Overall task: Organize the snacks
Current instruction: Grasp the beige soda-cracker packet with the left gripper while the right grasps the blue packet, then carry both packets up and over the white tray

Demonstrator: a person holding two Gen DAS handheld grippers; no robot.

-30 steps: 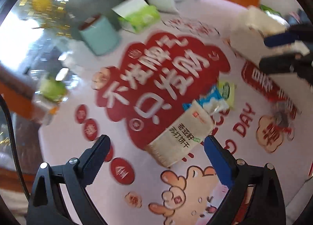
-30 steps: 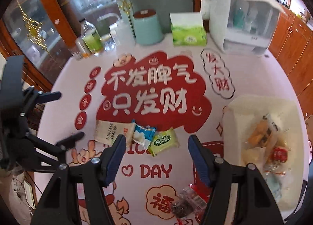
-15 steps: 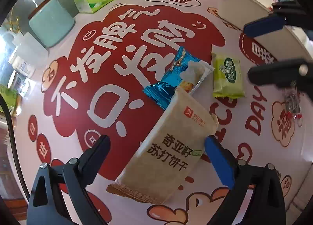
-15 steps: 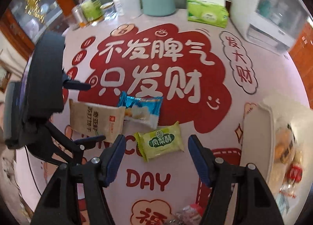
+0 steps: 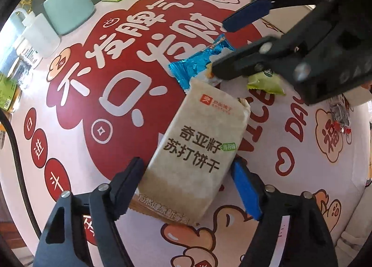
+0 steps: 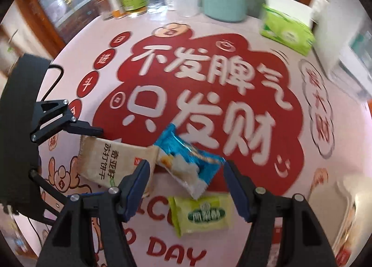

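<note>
A glossy tablecloth (image 5: 76, 141), pale pink with a big red cloud shape and white lettering, lies under everything. At the cloud's lower edge lies a flat, matte beige cracker packet (image 5: 197, 150), oblong with crimped ends. Your left gripper (image 5: 186, 171) points steeply down at it; its jaws are closing with the packet between them, the black finger at one long side and the blue pad at the other, seemingly touching the wrapper's edges, though a firm clench is not clear. Touching the beige packet's far end is a shiny blue foil snack (image 6: 188, 160), crinkled and pillow-shaped. Just beside that, off the cloud, lies a smooth lime-green pouch (image 6: 202, 213). Your right gripper (image 6: 188, 188) hovers with its jaws spread apart, the blue snack and green pouch showing between its fingers, neither of them gripped.
</note>
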